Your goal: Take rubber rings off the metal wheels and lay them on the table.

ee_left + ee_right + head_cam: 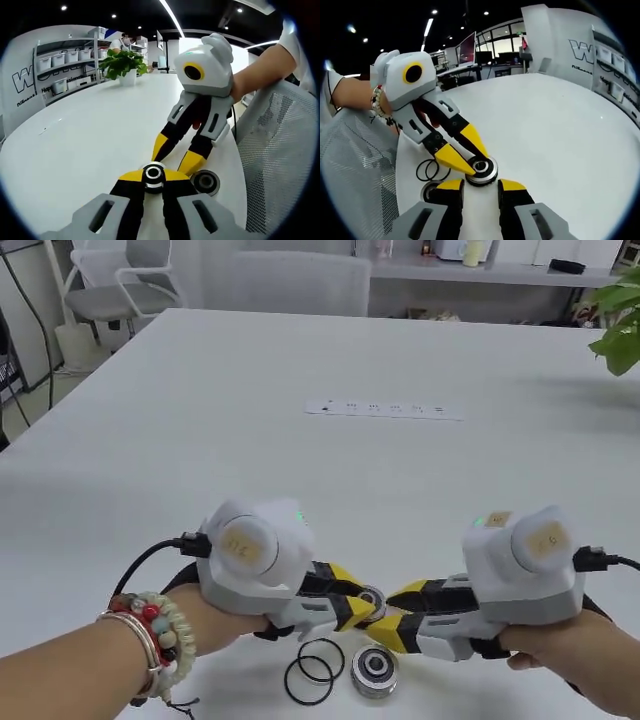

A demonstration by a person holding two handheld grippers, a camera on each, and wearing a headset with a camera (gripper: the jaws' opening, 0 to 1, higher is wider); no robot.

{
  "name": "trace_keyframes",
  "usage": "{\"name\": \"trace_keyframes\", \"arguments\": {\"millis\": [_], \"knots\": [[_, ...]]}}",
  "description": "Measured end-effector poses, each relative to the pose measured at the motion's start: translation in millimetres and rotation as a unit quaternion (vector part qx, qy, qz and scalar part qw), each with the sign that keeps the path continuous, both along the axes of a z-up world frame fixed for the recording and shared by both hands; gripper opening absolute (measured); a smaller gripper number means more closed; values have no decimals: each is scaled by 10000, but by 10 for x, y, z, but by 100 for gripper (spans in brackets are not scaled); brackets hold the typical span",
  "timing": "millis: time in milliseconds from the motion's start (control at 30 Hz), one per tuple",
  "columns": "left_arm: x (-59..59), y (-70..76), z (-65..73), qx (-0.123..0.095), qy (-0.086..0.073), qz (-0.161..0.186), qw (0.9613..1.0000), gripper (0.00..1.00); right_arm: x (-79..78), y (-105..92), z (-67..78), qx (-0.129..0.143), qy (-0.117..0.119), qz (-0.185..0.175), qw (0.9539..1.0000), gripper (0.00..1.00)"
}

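Office-like lab: white table point(400, 370), shelved bins point(52, 61), monitors point(468, 48), office chair point(118, 285)

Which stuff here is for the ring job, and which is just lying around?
For the job: left claw, held wheel, right claw, loose wheel on the table, two rubber rings.
Just lying about: power strip, plant, chair.

The broad white bench point(300, 460) carries two thin black rubber rings point(314, 672), overlapping near its front edge, and a round silver metal wheel point(375, 671) just beside them. A flat white power strip point(383, 409) lies mid-bench, and a green potted plant point(122, 65) stands at a far corner.
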State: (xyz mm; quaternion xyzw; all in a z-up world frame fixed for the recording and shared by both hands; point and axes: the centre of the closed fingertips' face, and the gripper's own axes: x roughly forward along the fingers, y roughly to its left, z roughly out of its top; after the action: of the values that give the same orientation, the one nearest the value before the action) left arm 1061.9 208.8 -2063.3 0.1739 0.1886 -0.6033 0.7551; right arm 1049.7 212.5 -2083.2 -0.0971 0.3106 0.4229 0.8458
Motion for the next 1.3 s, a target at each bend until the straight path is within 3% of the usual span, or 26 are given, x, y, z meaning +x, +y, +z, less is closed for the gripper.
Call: {"name": "trace_keyframes", "arguments": {"millis": [100,367,633,733,767,867,1033,1167,1233,1300], "knots": [[0,0,0,-1,0,-1,10000,8,30,20,-1,-35,-139,-13,9999,24],[0,2,-1,-28,1,6,10000,8,34,3,15,28,-109,-27,9999,22],[11,7,0,-39,45,74,10000,8,0,-51,15,34,-17,31,10000,13],[14,14,0,-35,52,93,9999,8,-7,-96,-8,-20,-13,25,10000,2],[14,14,0,-36,56,97,9999,8,-5,-89,-11,58,74,-42,9999,2],[18,14,-1,-28,53,108,9999,8,5,-83,-5,-30,32,-25,10000,2],[19,19,-2,-4,42,96,9999,8,46,-121,-6,21,267,-349,9990,0],[15,14,-2,8,33,86,10000,8,78,-156,7,-161,225,-501,9984,0],[10,6,0,13,31,82,10000,8,100,-177,13,-173,364,-691,9968,0],[11,4,0,16,24,83,10000,8,117,-182,14,-275,269,-695,9968,0]]}}
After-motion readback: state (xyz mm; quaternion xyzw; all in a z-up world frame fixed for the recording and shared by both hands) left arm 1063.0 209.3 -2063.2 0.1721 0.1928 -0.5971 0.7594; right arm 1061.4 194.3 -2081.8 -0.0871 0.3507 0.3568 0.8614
